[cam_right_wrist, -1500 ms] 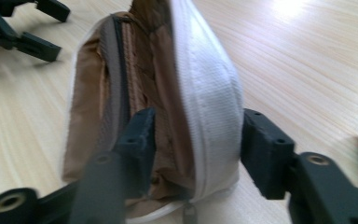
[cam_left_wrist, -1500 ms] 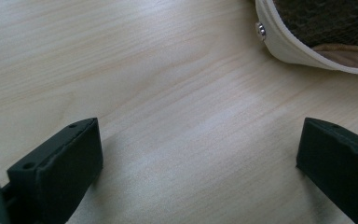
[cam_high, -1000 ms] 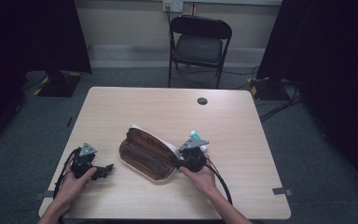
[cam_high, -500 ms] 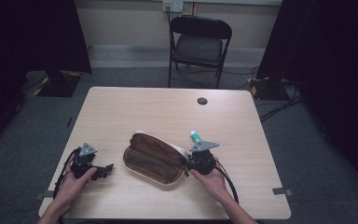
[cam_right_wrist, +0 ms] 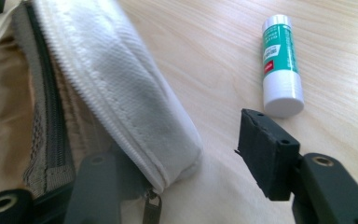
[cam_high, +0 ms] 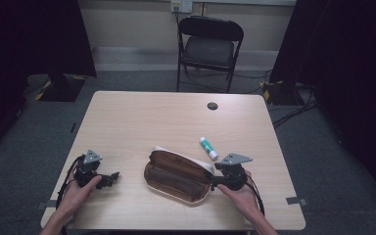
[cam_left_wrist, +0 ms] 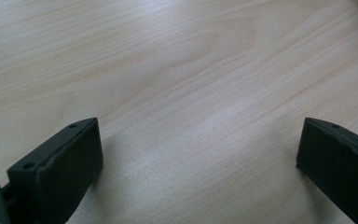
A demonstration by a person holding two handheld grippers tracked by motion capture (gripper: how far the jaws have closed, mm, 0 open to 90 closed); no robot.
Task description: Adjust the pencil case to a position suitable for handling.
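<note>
The left gripper (cam_high: 108, 177) rests on the counter (cam_high: 147, 122) near its front left corner, held by the person's left hand (cam_high: 76, 193), with its cable looping behind. In the left gripper view its jaws stand wide apart and released, with bare light wood grain between them and nothing in their span.

At the centre front of the counter lies a pencil case (cam_high: 178, 171), brown inside with a white fabric outer shell, unzipped and gaping open. In the right gripper view the white shell (cam_right_wrist: 121, 93) curves over a tan lining, and a dark zipper (cam_right_wrist: 46, 116) runs along the opening, its pull (cam_right_wrist: 150, 207) hanging at the near end.

The right gripper (cam_high: 216, 177), held by the right hand (cam_high: 240, 193), sits touching the right end of the pencil case. In the right gripper view its jaws are parted: the left one lies at the open edge of the case beside the zipper end, the right one stands free over the counter. They are not closed on the fabric.

A glue stick (cam_high: 208, 148), white with a green label, lies on its side just beyond the right end of the case, apart from it. In the right gripper view the glue stick (cam_right_wrist: 279, 65) lies just ahead of the free jaw, not touching it.
</note>
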